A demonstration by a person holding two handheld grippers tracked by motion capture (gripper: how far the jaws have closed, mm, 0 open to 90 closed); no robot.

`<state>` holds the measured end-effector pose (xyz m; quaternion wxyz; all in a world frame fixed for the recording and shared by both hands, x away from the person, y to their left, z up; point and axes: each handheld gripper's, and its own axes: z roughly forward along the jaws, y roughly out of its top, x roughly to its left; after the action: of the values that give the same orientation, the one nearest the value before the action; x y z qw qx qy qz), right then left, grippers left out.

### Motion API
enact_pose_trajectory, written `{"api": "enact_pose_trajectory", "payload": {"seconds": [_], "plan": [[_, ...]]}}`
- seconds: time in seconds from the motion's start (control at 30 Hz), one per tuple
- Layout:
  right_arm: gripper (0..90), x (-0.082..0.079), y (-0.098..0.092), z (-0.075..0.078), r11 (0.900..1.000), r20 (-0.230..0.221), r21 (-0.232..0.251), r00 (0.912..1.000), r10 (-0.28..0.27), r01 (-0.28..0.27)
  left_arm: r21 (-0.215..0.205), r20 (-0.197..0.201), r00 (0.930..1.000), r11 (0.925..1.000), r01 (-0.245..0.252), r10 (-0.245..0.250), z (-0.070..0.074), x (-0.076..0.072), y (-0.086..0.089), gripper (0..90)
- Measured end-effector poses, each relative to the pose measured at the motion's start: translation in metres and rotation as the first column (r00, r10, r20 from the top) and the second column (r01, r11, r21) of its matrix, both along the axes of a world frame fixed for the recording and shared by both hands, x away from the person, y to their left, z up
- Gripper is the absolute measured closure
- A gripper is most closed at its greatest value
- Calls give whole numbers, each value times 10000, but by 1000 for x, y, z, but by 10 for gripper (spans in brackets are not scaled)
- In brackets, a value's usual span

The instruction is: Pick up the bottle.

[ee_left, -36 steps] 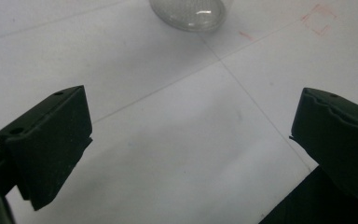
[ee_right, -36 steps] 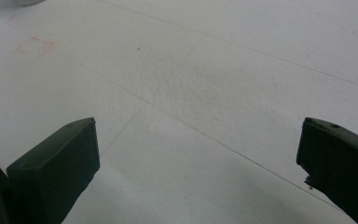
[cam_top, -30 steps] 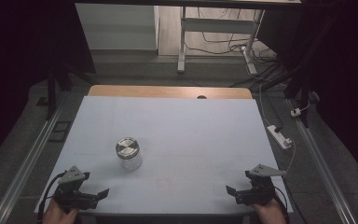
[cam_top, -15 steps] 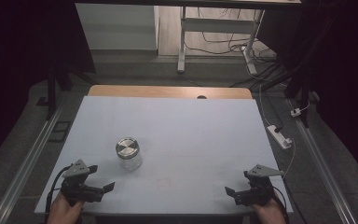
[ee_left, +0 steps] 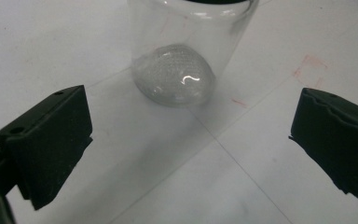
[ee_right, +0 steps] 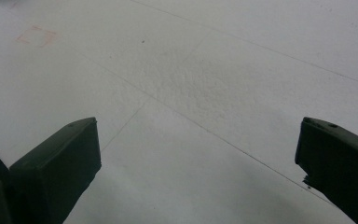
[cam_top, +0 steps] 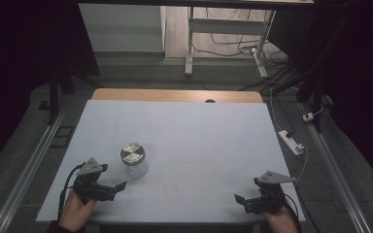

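One glass jar (cam_top: 134,159) with a metal lid stands upright on the white desk (cam_top: 189,136), left of centre and near the front edge. Left tool (cam_top: 110,188) sits just beside it, jaws spread wide and nothing between them; they have just been opening back to full width. In the left gripper view the jar (ee_left: 186,51) lies ahead between the jaw lines, apart from both pads, so this looks like lining up for a side grasp. Right tool (cam_top: 245,201) rests near the front right corner, jaws wide, empty, well apart from the jar, probably waiting.
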<state>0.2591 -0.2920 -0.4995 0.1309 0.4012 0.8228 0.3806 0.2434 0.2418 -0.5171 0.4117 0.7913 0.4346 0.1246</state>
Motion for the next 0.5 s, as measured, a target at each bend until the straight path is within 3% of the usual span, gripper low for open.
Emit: {"api": "enact_pose_trajectory", "payload": {"seconds": [0.5], "plan": [[0,0,0,0,10000,3,-7,10000,28,-28,30,-94,9985,9985,538,-537,2,34,-19,0]]}}
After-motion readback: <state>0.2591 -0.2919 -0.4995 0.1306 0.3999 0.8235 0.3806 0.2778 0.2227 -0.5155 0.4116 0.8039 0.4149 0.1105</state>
